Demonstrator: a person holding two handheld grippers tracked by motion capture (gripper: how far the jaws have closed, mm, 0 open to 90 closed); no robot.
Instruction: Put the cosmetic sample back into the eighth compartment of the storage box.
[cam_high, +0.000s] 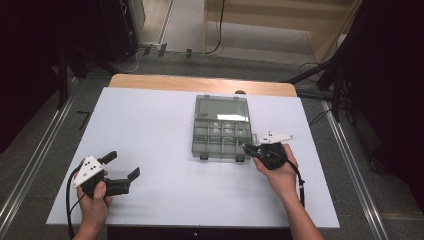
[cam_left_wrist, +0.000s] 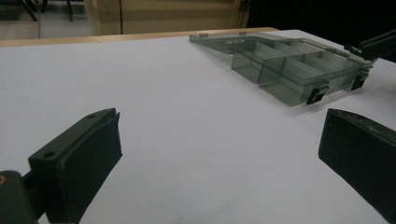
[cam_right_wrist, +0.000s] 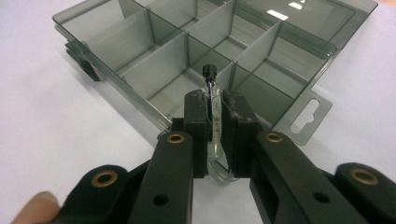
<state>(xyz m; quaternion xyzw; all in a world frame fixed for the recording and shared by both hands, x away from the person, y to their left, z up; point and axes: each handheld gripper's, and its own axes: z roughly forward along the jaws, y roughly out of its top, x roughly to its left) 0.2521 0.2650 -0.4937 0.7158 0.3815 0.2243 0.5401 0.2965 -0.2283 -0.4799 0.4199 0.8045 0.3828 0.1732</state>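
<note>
Jaws of the right gripper (cam_right_wrist: 214, 122) are clamped on a small clear glass vial with a black cap (cam_right_wrist: 212, 100), held over the near edge of an open smoky-grey plastic compartment box (cam_right_wrist: 154, 60) at the middle of a white table (cam_high: 150, 125); the cap points toward the box's near compartments; the left gripper (cam_left_wrist: 219, 154) rests well apart at the table's near left, jaws wide apart, nothing between them.
</note>
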